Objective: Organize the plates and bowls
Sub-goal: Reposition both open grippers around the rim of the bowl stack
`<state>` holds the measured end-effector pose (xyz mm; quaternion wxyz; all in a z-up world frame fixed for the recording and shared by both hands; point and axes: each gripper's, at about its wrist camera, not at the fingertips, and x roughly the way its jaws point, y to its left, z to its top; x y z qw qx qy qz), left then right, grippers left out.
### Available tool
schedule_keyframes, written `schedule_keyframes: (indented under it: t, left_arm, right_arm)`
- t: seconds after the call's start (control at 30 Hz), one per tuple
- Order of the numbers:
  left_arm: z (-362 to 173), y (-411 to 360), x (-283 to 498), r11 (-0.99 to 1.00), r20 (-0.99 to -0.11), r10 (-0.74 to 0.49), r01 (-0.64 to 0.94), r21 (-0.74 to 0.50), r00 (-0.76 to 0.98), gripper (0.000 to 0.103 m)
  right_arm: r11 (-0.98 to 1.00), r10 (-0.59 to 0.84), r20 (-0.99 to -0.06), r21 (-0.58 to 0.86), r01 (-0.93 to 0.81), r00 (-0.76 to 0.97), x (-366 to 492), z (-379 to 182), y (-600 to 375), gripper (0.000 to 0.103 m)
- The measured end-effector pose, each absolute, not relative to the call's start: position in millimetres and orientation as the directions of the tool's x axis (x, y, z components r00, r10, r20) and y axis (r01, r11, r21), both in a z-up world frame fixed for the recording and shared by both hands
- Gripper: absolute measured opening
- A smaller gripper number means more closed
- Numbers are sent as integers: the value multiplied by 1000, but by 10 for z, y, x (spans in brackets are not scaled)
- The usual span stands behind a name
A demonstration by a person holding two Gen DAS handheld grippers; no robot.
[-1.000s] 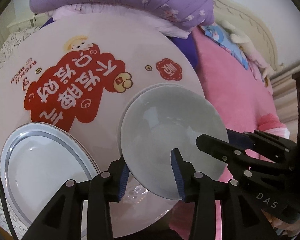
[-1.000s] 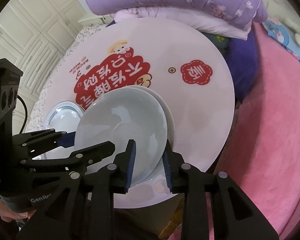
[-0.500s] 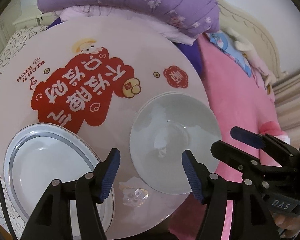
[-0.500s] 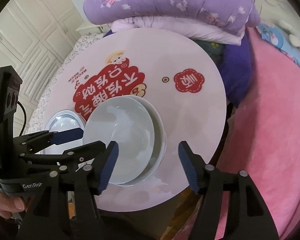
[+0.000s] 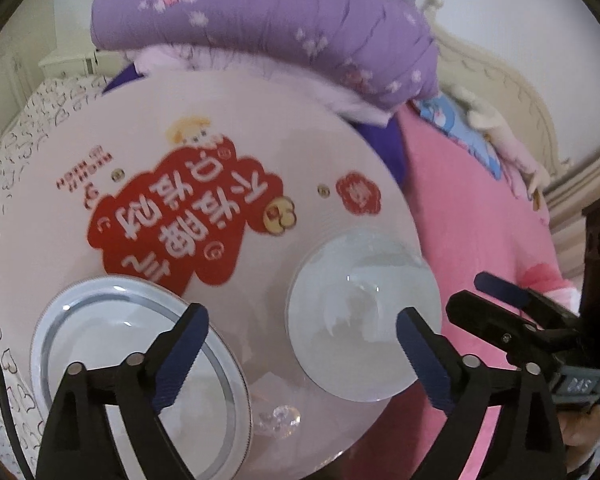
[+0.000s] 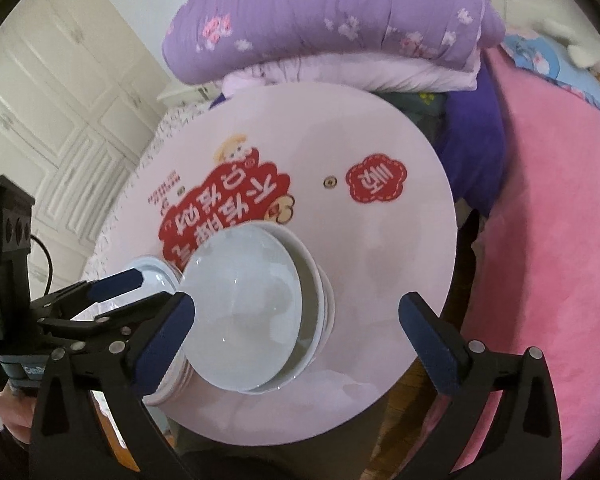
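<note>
A stack of pale blue-white bowls (image 5: 364, 320) sits near the front right edge of the round pink table (image 5: 260, 128); in the right wrist view the stacked bowls (image 6: 252, 312) lie nested, slightly offset. A stack of silver-rimmed plates (image 5: 120, 344) sits at the front left; its edge shows in the right wrist view (image 6: 156, 276). My left gripper (image 5: 300, 352) is open and empty, above and in front of the dishes. My right gripper (image 6: 296, 336) is open and empty, just in front of the bowls. Each gripper shows in the other's view.
The table carries a red printed sticker (image 5: 188, 216). A folded purple quilt (image 5: 260, 28) lies behind it on the bed, with a pink blanket (image 6: 548, 220) to the right. White wardrobe doors (image 6: 52, 92) stand at the left. A small clear glass object (image 5: 280, 420) lies near the table's front edge.
Both grippers have opened wide and let go of the bowl, which now rests nested on the stack. Both have drawn back and up from the table.
</note>
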<state>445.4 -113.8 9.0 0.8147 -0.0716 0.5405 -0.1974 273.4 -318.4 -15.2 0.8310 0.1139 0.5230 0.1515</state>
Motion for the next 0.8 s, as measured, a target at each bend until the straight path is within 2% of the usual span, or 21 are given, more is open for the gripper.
schedule_keyframes:
  t: [0.17, 0.3, 0.8]
  left_arm:
    - [237, -951, 4342, 919, -815, -390, 241, -313, 427, 102]
    - [265, -850, 4254, 921, -800, -385, 242, -304, 461, 102]
    - [-180, -888, 4529, 874, -813, -484, 230, -428, 323, 100]
  right_arm:
    - [915, 394, -809, 390, -104, 436, 2718, -161, -3308, 103]
    - [913, 393, -806, 399, -83, 442, 2706, -208, -3411, 103]
    - [918, 383, -832, 391, -65, 402, 2694, -435, -3461, 103]
